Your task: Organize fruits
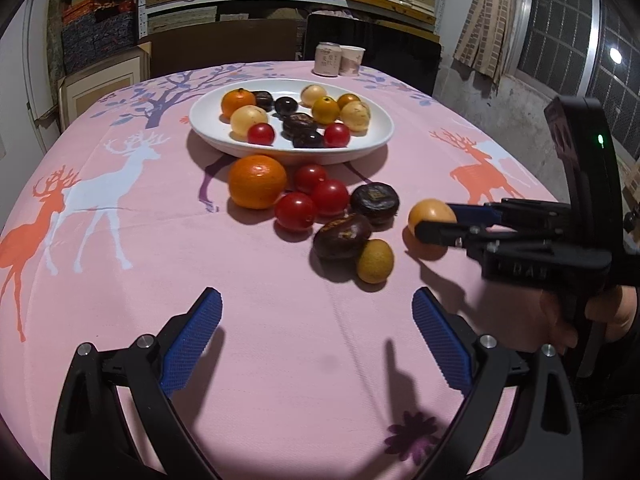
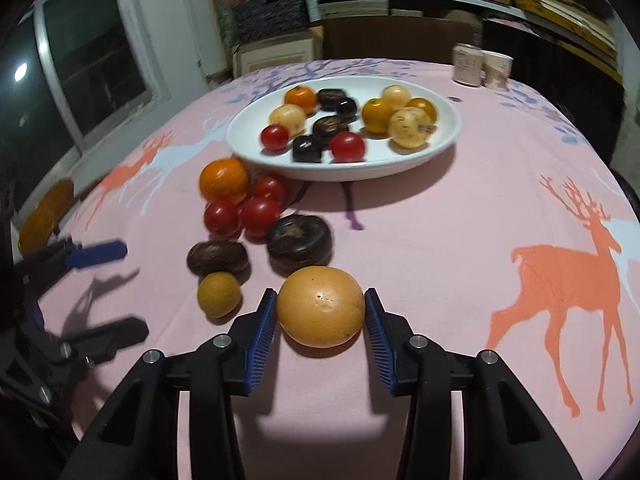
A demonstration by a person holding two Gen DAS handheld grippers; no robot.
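A white plate (image 1: 208,120) (image 2: 444,136) holds several fruits: oranges, pale yellow fruits, red tomatoes and dark brown fruits. In front of it on the pink cloth lie an orange (image 1: 257,181), three tomatoes (image 1: 316,198), two dark brown fruits (image 1: 342,236) and a small yellow-brown fruit (image 1: 375,261). My right gripper (image 2: 321,314) is shut on a yellow-orange fruit (image 2: 321,306) (image 1: 430,214), which seems to rest on the cloth. My left gripper (image 1: 316,312) is open and empty, just short of the loose fruits.
A pink can (image 1: 328,59) and a paper cup (image 1: 352,60) stand at the table's far edge. Shelves with boxes fill the back wall. A window is to the right in the left wrist view. A dark chair back stands behind the table.
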